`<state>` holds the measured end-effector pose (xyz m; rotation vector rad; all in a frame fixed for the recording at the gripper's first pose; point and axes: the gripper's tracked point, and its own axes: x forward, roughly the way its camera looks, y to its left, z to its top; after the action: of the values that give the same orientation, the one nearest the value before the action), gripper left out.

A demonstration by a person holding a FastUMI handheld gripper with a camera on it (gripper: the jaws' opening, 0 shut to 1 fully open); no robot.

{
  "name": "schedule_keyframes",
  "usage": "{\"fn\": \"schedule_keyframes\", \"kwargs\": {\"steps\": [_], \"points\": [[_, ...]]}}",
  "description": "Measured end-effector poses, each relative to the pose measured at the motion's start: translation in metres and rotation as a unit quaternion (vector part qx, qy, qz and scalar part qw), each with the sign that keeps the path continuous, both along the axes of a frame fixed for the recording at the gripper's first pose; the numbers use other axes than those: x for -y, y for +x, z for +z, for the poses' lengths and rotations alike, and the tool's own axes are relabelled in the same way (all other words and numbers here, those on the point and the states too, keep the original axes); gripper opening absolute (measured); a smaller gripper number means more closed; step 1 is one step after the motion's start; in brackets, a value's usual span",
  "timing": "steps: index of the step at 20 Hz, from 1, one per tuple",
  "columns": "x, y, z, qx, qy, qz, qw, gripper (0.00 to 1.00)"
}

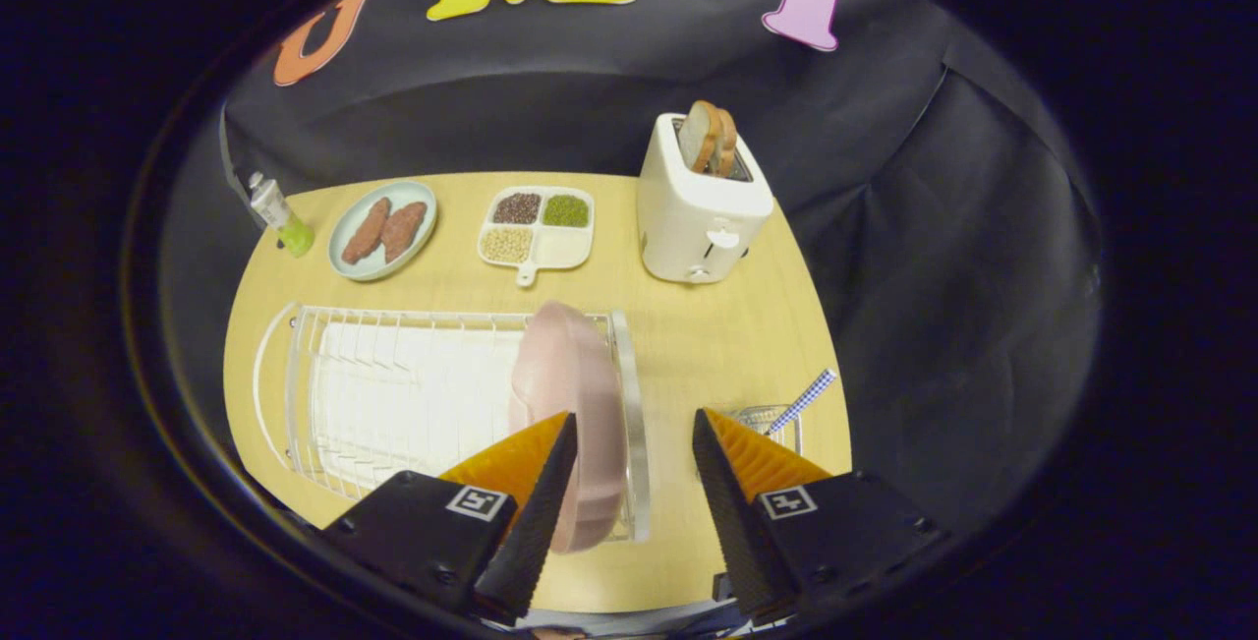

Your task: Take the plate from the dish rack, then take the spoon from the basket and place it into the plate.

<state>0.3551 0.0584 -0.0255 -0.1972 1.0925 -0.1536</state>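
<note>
Plate (575, 404) stands in rack (393, 394), beside the spread jaws.

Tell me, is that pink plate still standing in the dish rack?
Yes. The pink plate stands on edge at the dish rack's right end; the open gripper is above it, not gripping.

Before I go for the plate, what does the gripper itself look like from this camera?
The gripper has two wedge-shaped fingers that taper to narrow tips, with finely ribbed inner faces. Each finger sits on a black blocky mount with visible screws, and each mount carries a small square black-and-white marker. No cables or sleeve can be seen.
</note>
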Motion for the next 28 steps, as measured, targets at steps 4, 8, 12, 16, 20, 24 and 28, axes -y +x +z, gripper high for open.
{"fn": "schedule_keyframes", "kwargs": {"steps": [4,8,12,16,20,24,28], "points": [[0.002,0.001,-0.005,-0.014,-0.040,0.004,0.999,0.59],[-0.006,-0.004,-0.002,-0.001,-0.067,-0.009,0.998,0.25],[-0.008,-0.004,0.004,0.032,-0.086,-0.042,0.995,0.20],[-0.018,-0.012,0.010,0.063,-0.122,-0.057,0.989,0.20],[-0.023,-0.019,0.017,0.107,-0.141,-0.105,0.979,0.20],[-0.024,-0.027,0.031,0.164,-0.156,-0.122,0.966,0.20],[-0.021,-0.051,0.050,0.204,-0.140,-0.117,0.962,0.20]]}}
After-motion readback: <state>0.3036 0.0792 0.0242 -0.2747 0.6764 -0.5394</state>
